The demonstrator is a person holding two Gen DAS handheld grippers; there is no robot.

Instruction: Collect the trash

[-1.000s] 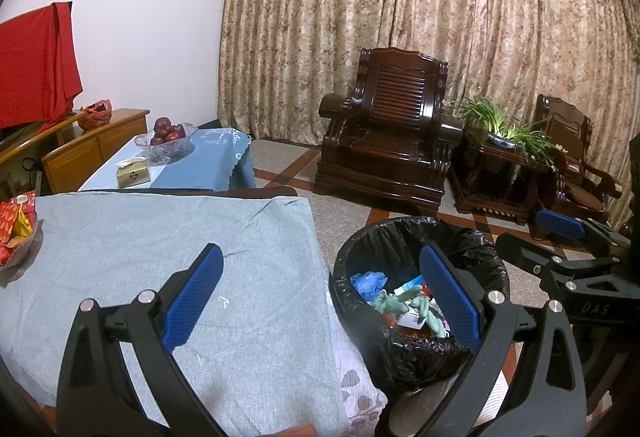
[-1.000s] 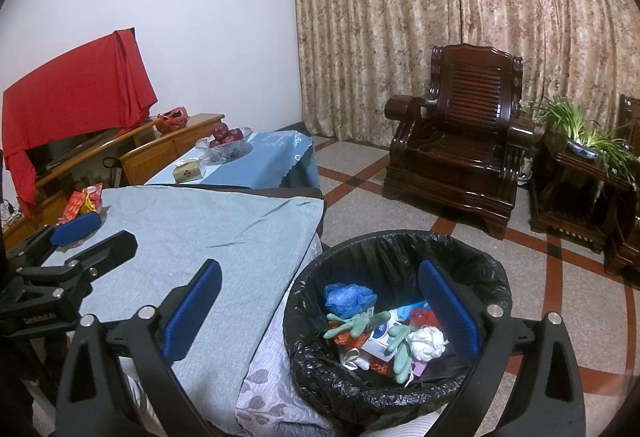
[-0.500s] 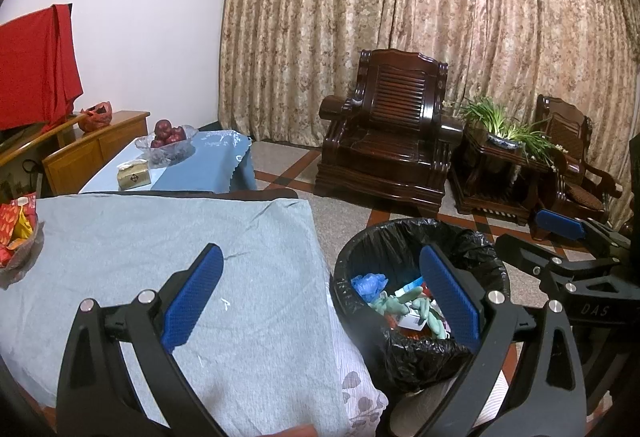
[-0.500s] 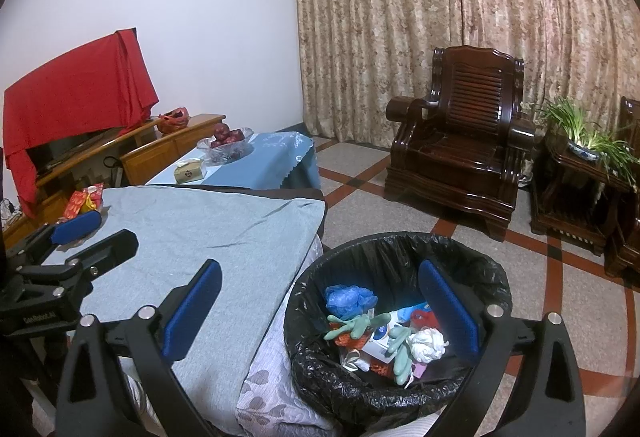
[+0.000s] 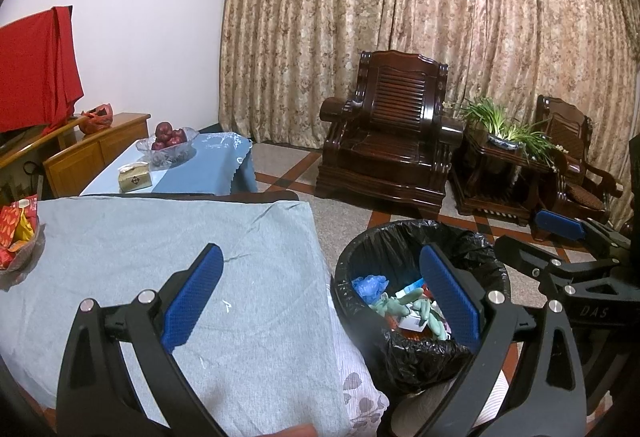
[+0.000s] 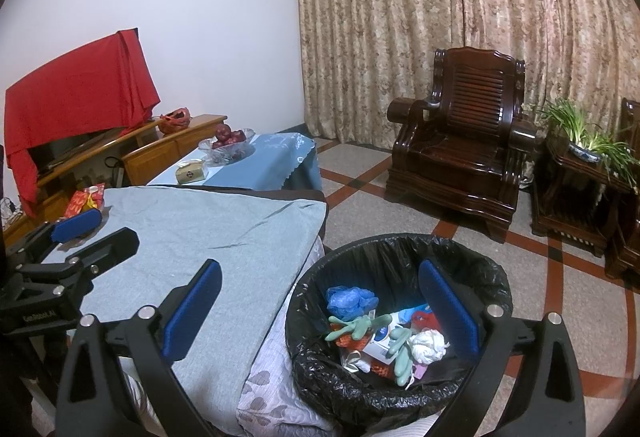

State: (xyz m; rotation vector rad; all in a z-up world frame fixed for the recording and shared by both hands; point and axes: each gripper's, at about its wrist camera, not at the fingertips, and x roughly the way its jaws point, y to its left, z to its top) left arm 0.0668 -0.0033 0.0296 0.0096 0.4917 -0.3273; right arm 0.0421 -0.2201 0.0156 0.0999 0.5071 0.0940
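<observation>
Black-lined trash bin [image 6: 400, 321] stands on the floor off the table's [image 5: 168, 257] right edge, under my right gripper [image 6: 320, 311]; both grippers spread, empty, left gripper [image 5: 320, 295] over the table edge.

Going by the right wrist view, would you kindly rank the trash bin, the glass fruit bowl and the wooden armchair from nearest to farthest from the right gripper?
1. Trash bin: directly below the open right gripper, beside the table.
2. Glass fruit bowl: left, on the blue-clothed table beyond.
3. Wooden armchair: right, back by the curtain.
</observation>
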